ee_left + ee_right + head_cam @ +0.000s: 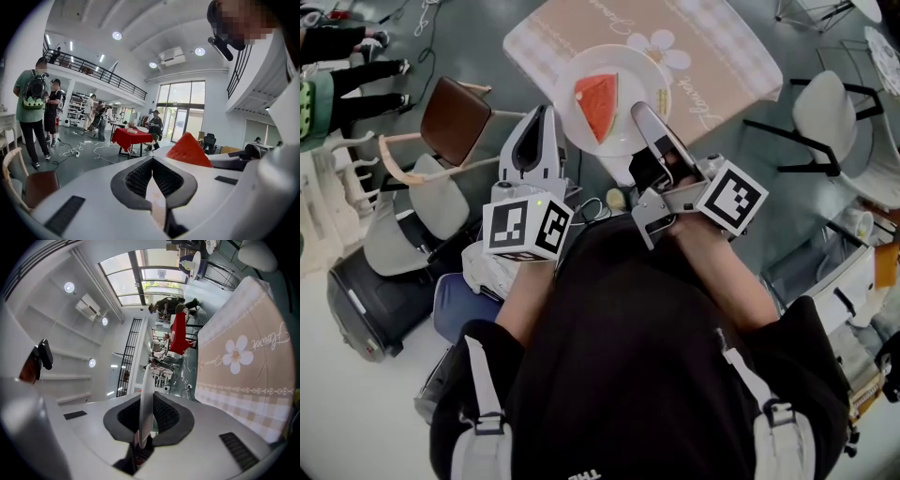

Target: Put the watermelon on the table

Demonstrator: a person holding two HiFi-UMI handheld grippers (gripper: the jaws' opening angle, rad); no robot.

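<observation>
Grip comes from both sides at once: the left claw point(549, 120) is closed down on the near-left rim of the plate point(628, 66), and the right claw point(642, 114) is closed on the plate's near-right rim, where its own view shows the thin white edge pinched between the dark pads. Neither claw touches the fruit. The watermelon point(598, 105), a red wedge, lies about the middle of the plate, between the two claws and a little nearer the left one. Holding the plate by opposite sides looks like a way to keep it level, so that the slice does not slide. Beyond and beneath the plate lies the bench point(712, 47) with its beige flowered cloth; the plate overlaps the near edge of the bench. It seems to be carried above the cloth, though contact cannot be ruled out. Past the plate's far rim the cloth shows nothing else standing on it, so there is room to push on and set down. A brown chair point(455, 117) stands to the plate's left and a white chair point(823, 108) well to its right, both clear of the path.
</observation>
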